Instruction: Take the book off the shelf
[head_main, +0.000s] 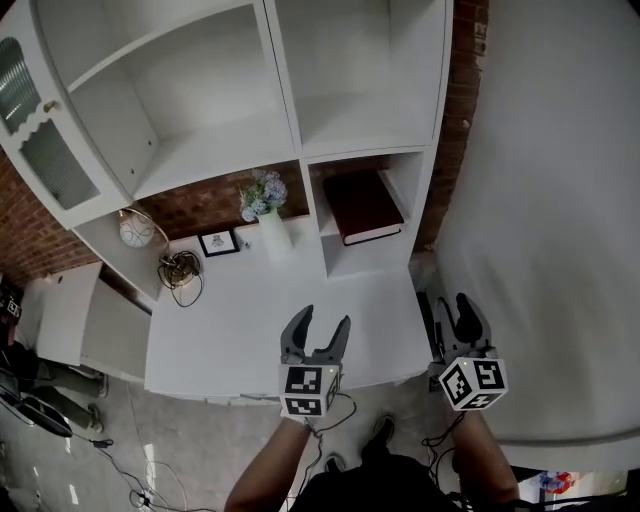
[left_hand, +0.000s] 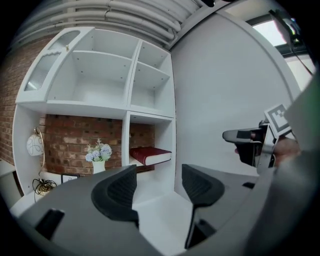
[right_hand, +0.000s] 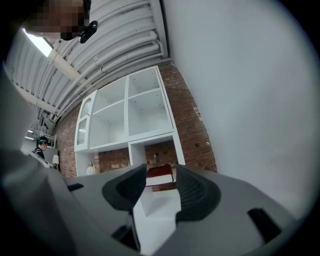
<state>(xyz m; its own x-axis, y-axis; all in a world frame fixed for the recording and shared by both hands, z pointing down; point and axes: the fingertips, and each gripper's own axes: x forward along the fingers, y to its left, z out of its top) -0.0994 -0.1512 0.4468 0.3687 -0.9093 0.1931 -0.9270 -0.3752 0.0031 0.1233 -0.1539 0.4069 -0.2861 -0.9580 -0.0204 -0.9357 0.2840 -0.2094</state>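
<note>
Left gripper (head_main: 318, 328) over near edge of white desk (head_main: 230, 320), jaws apart, nothing between | right gripper (head_main: 453, 308) off desk's right edge, jaws apart, empty | farther back: flower vase (head_main: 270, 228), small frame (head_main: 218, 243) | far right: dark red book (head_main: 362, 205) flat in lowest right compartment of shelf unit (head_main: 200, 150), well apart from both grippers
</note>
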